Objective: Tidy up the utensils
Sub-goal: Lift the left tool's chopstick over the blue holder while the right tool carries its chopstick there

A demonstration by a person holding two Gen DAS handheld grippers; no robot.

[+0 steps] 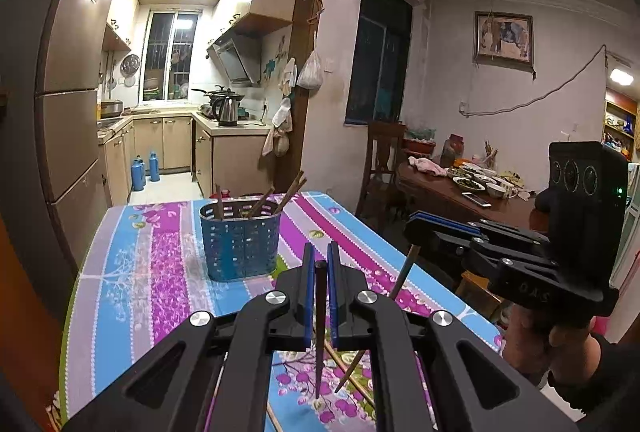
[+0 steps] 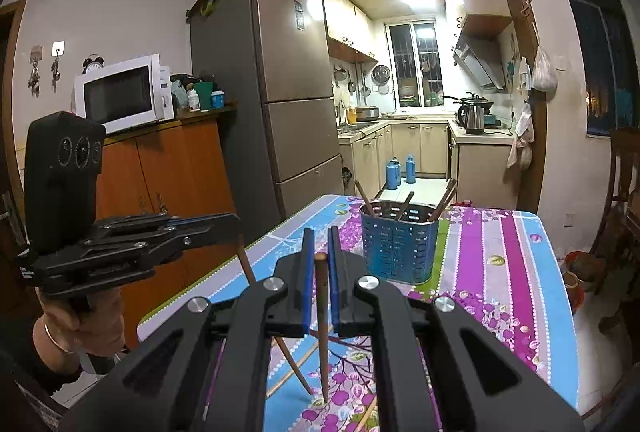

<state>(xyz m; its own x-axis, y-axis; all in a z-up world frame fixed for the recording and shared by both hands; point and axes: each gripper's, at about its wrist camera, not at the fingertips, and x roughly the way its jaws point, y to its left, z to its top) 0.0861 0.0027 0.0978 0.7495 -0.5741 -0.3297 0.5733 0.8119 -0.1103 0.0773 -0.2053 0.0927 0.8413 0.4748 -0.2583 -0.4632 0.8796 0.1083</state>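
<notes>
A blue perforated utensil holder (image 1: 240,244) (image 2: 400,248) stands upright on the flowered striped tablecloth (image 1: 160,272) (image 2: 500,272), with several brown chopsticks leaning in it. My left gripper (image 1: 320,252) (image 2: 234,222) is shut on a dark chopstick (image 1: 320,316) (image 2: 246,264), which hangs tip-down above the cloth. My right gripper (image 2: 320,244) (image 1: 412,222) is shut on a brown chopstick (image 2: 322,312) (image 1: 404,272), which also hangs tip-down. Both grippers are in the air on the near side of the holder, side by side. Loose chopsticks (image 1: 348,372) (image 2: 284,378) lie on the cloth beneath them.
A person's hands (image 1: 536,344) (image 2: 92,324) grip the handles. A fridge (image 2: 296,92) and an orange cabinet (image 2: 168,172) with a microwave (image 2: 120,96) stand left of the table. A wooden dining table (image 1: 440,196) with dishes and a chair (image 1: 380,160) stand to the right. The kitchen lies behind.
</notes>
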